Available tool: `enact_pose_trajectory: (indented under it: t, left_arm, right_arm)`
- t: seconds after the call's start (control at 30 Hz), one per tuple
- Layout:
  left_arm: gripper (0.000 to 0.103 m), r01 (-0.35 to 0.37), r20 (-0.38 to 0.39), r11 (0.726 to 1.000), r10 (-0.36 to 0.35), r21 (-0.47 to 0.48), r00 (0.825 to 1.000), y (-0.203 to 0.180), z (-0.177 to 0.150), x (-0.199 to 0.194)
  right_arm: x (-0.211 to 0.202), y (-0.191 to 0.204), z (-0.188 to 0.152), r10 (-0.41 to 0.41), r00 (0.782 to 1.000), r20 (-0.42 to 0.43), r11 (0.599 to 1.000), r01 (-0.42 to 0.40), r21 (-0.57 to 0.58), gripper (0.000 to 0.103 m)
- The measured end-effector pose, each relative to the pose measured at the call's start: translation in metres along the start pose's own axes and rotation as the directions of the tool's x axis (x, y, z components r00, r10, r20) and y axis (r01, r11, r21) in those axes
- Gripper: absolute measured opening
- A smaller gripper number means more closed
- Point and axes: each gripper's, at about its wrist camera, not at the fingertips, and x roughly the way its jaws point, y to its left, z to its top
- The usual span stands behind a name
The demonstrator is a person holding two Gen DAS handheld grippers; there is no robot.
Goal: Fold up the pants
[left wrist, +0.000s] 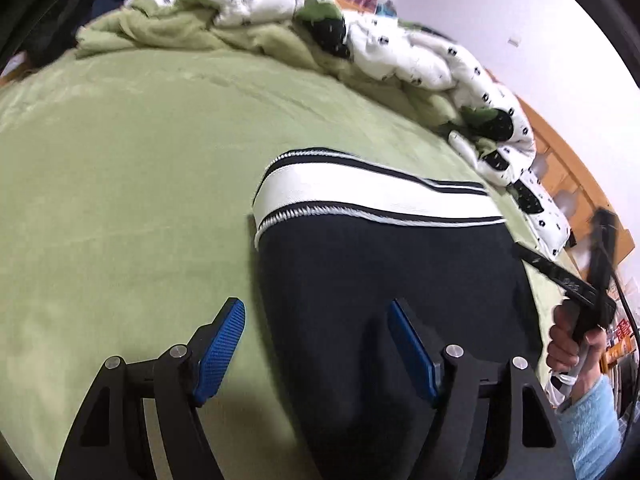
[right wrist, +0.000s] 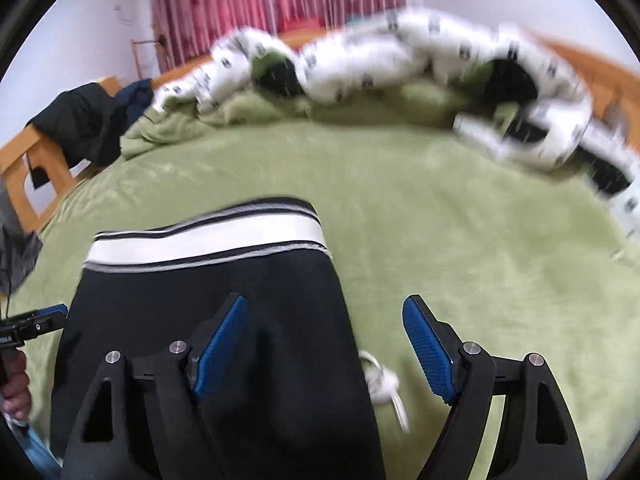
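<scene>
Pants (left wrist: pixel 384 312) — dark, with a white striped waistband (left wrist: pixel 360 196) at the far end — lying flat on the green bed cover (left wrist: pixel 120 200), apparently already doubled into a narrow stack, though blur makes the layers hard to count. Spread in the middle of the bed, well apart from the bunched white quilt (left wrist: pixel 400 48) along the far edge, presumably to give a smooth, bare surface for each fold. A white drawstring (right wrist: pixel 384 384) poking out beside the right edge of the fabric.

Left tongs (left wrist: pixel 316 344) wide open, gripping nothing: one blue pad over the bed cover, the other above the dark cloth, straddling the left edge. Right tongs (right wrist: pixel 324 344) likewise spread wide and empty, set across the right edge of the pants. No fabric pinched by either. Placed this way, likely either just clear of a finished fold or lined up to take the near edges for the next one.
</scene>
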Motion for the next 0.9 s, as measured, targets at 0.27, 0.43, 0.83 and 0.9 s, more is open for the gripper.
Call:
enact_pose_trajectory:
  t: [0.27, 0.43, 0.83, 0.9]
  left_arm:
    - [0.068, -0.032, -0.024, 0.998, 0.033, 0.060, 0.999, -0.014, -0.008, 0.037]
    - [0.052, -0.047, 0.001, 0.998, 0.047, 0.043, 0.999, -0.022, -0.005, 0.035]
    - [0.020, 0.071, 0.082, 0.997, -0.070, -0.010, 0.994, -0.014, 0.001, -0.016]
    - [0.019, 0.096, 0.092, 0.995, -0.096, -0.001, 0.991, -0.010, 0.000, -0.028]
  right_arm:
    - [0.046, -0.010, 0.004, 0.100, 0.980, -0.171, 0.991, -0.113, -0.071, 0.079]
    - [0.046, -0.007, -0.001, 0.181, 0.951, -0.252, 0.973, -0.210, -0.093, 0.079]
    - [-0.008, 0.018, -0.012, 0.202, 0.977, -0.074, 0.979, -0.200, 0.037, 0.016]
    - [-0.018, 0.033, -0.012, 0.166, 0.984, -0.060, 0.986, -0.164, 0.028, 0.016]
